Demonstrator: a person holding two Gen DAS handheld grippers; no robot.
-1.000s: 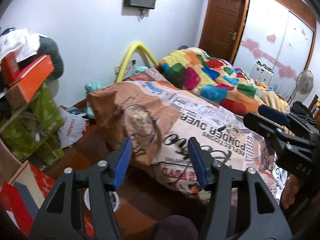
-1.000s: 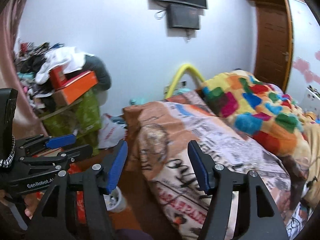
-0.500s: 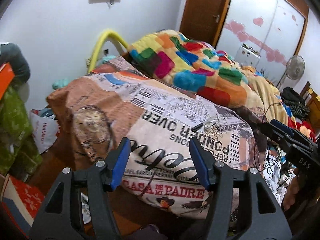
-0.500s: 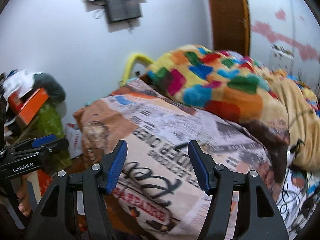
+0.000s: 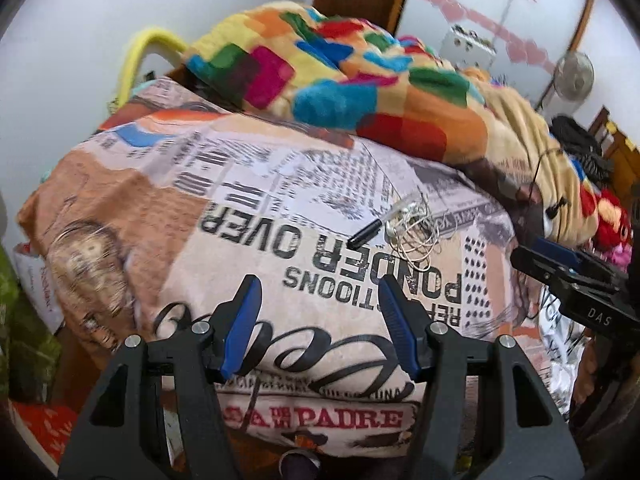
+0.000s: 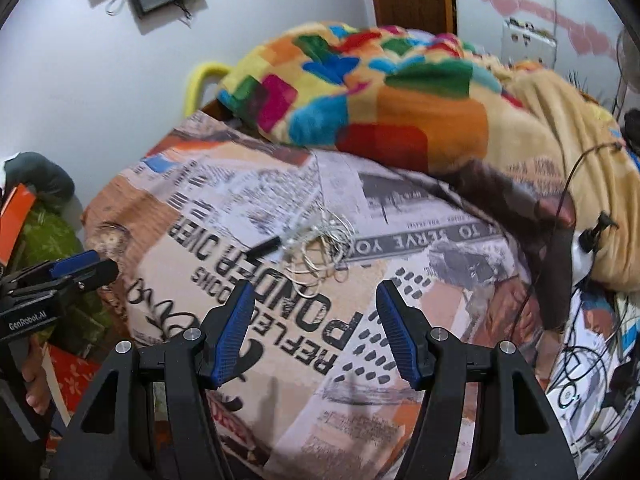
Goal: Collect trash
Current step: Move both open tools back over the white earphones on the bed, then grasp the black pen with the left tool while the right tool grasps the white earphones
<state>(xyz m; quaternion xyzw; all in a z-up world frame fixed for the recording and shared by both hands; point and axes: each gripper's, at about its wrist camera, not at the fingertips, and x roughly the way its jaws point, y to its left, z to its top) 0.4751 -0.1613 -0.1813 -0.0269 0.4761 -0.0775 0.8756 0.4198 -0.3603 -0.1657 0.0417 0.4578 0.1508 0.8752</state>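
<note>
A: Left gripper [image 5: 320, 300]?

B: Spread wide, nothing between the blue ribbed pads [image 5: 242, 326]. Hanging over a puffy quilt [image 5: 280, 220] printed like old newsprint, bold black letters on tan and cream cloth.

A: Right gripper [image 6: 314, 306]?

B: Same: parted wide, holding nothing, black angular frame, blue ridged fingers [image 6: 394, 332]. Pointed at the upper part of the quilt.

A: Trash?

B: Lying on top of the quilt, just ahead of the right gripper: a loose tangle of thin pale wire [image 6: 324, 250] in springy loops, touching a clear crinkled wrapper [image 6: 298, 226]. Beside it a slim black pen [image 6: 264, 247], straight and matte. Seen from the left wrist too, wire [image 5: 416, 236] and pen [image 5: 366, 234], farther up and right of the fingers.

A: Behind?

B: Fleecy blanket [image 6: 360, 92] in bright patchwork squares, heaped against the quilt. Curved yellow tube [image 5: 144, 52] by the white wall. Thin black cables [image 6: 576, 364] coiled at the far right.
</note>
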